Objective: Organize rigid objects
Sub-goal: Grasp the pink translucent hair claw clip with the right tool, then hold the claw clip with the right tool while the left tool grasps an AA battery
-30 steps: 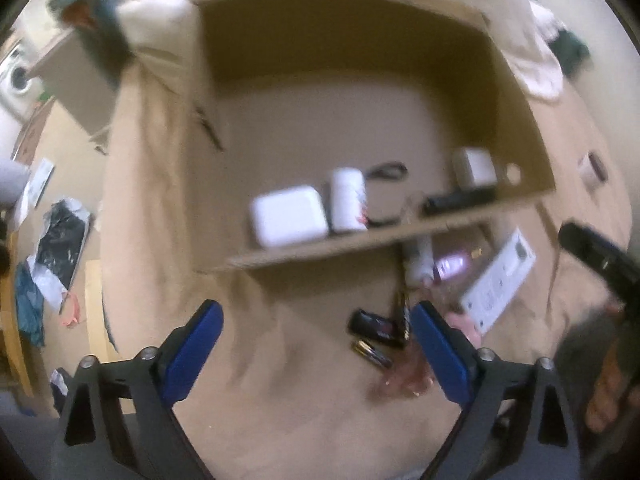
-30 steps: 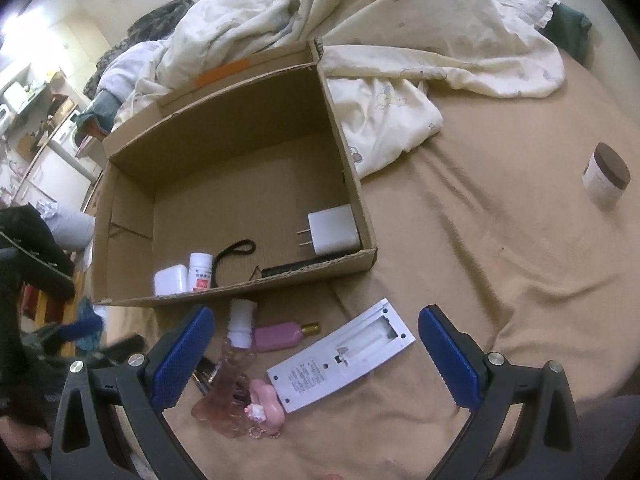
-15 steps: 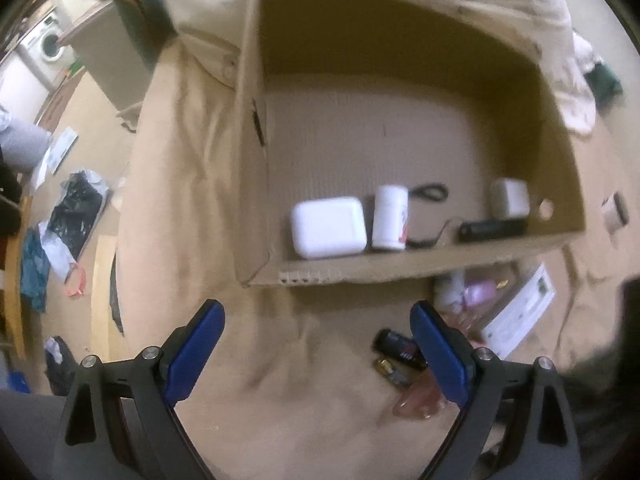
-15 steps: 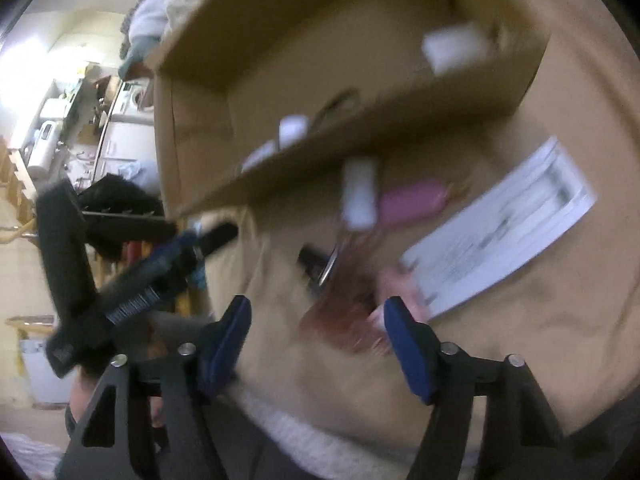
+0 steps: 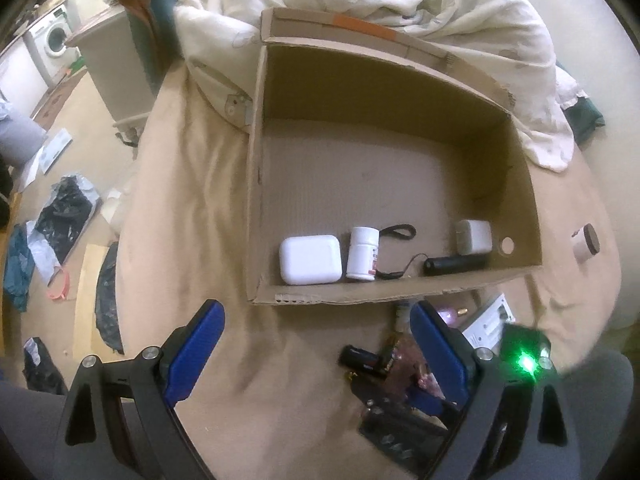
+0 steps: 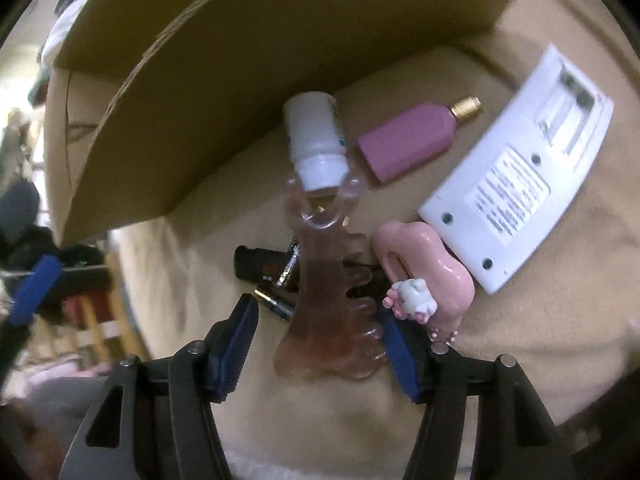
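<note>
My right gripper (image 6: 316, 316) points down at a translucent amber comb (image 6: 324, 280) lying on the tan bed cover; its jaws are closing with the comb between them, and the left pad stands clear of it. Around the comb lie a white bottle (image 6: 316, 136), a pink bottle (image 6: 412, 140), a pink hair clip (image 6: 432, 268), a black stick (image 6: 260, 266) and a battery (image 6: 276, 304). My left gripper (image 5: 316, 316) hangs open and empty in front of the cardboard box (image 5: 256, 160), which holds a white case (image 5: 310, 260), a pill bottle (image 5: 362, 254), a black cylinder (image 5: 456, 264) and a white charger (image 5: 474, 236).
A white flat device (image 6: 520, 168) lies back-up right of the pile. A small brown-lidded jar (image 5: 584, 242) sits on the bed right of the box. A crumpled white duvet (image 5: 400, 8) lies behind the box. The bed's left edge drops to a littered floor (image 5: 60, 208).
My right gripper has dropped low onto the pile in front of the box and its jaws have narrowed around the comb. The left gripper has lifted slightly and stayed open.
</note>
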{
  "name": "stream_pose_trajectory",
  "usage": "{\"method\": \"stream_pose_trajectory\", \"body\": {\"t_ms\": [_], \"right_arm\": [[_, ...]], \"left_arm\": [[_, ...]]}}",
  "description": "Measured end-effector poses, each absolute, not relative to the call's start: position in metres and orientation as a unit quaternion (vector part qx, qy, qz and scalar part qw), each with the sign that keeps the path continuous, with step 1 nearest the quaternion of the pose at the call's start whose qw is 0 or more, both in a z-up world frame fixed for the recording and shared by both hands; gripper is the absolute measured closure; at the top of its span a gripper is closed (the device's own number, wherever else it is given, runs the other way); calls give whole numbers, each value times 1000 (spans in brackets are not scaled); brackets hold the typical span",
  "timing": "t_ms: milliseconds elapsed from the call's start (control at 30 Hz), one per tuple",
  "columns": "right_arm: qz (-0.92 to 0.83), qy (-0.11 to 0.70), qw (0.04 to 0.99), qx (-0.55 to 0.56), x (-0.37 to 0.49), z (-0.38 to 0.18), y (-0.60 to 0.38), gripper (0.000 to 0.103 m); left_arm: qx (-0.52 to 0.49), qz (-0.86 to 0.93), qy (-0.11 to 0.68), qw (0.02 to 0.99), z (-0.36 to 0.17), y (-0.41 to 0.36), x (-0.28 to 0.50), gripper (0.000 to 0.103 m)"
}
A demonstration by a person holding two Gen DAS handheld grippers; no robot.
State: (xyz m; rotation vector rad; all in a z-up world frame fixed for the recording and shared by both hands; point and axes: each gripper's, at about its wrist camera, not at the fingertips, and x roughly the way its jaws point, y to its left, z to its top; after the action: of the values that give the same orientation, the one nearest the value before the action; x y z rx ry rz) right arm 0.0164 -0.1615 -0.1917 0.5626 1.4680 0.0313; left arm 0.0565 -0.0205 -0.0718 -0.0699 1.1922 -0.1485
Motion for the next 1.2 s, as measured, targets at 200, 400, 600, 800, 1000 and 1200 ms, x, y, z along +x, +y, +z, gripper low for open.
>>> {"method": "stream_pose_trajectory", "body": {"t_ms": [200,400,600,800,1000,1200], "right_arm": [[43,646,724,239,2,-179,-161,58],[102,634,732,229,-27,-150,-165,59],[132,593,746,271,-31,-115,-196,60],[132,552,774,281,-7,-86,-237,60],[134,524,796,271,12,-74,-261,60],[136,515,786,315,13,-89,-280,60]], "left_arm": [[-41,-73,564,822,-71,-19,55,10],[-37,-69,567,820,-73,-16,57,10],[-10,-65,579,813,-83,-22,58,10],[29,-77,602,794,-103,-31,55,10],[102,-141,632,755,-128,-68,38,10],[177,-178,656,712,-159,-97,20,10]]}}
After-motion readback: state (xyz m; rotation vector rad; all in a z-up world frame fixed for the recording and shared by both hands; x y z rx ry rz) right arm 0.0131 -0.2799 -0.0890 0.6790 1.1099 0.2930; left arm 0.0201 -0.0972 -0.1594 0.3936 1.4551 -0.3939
